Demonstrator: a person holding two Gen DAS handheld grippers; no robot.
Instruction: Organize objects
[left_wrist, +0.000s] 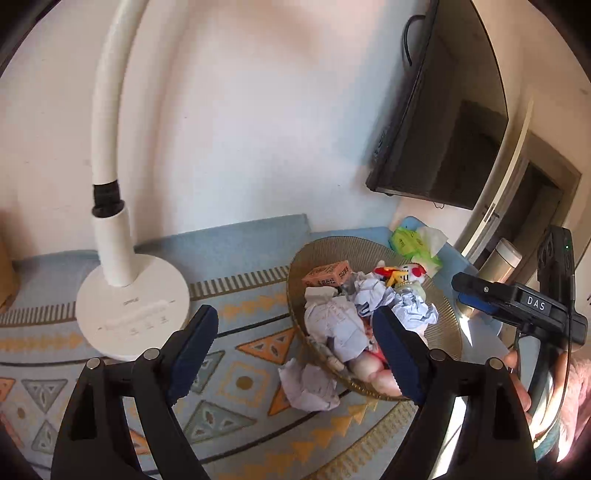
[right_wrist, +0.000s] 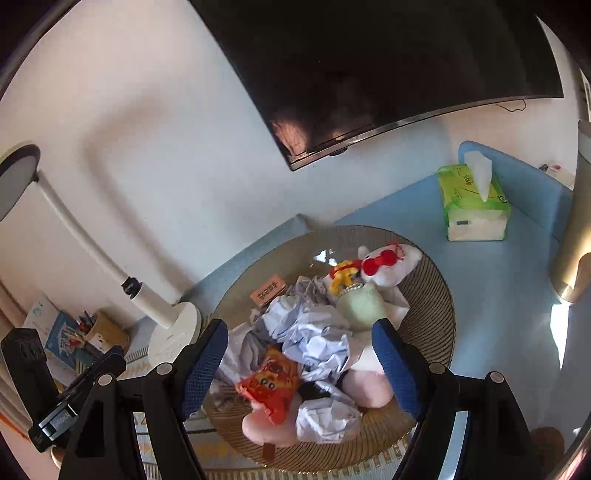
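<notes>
A round woven basket (left_wrist: 325, 251) (right_wrist: 436, 288) on the patterned mat holds crumpled paper balls (left_wrist: 332, 325) (right_wrist: 314, 332), an orange box (left_wrist: 327, 275) (right_wrist: 267, 290), a white plush toy with a red bow (left_wrist: 400, 273) (right_wrist: 384, 264) and an orange snack packet (right_wrist: 275, 384). One crumpled paper ball (left_wrist: 308, 387) lies on the mat just outside the basket's near rim. My left gripper (left_wrist: 299, 358) is open and empty above that ball. My right gripper (right_wrist: 299, 365) is open and empty over the basket; it also shows in the left wrist view (left_wrist: 517, 302).
A white desk lamp (left_wrist: 129, 314) (right_wrist: 173, 325) stands left of the basket. A green tissue pack (left_wrist: 413, 242) (right_wrist: 472, 206) lies at the back right. A dark monitor (left_wrist: 436, 122) (right_wrist: 369, 66) hangs on the wall. A pencil cup and books (right_wrist: 85, 332) sit far left.
</notes>
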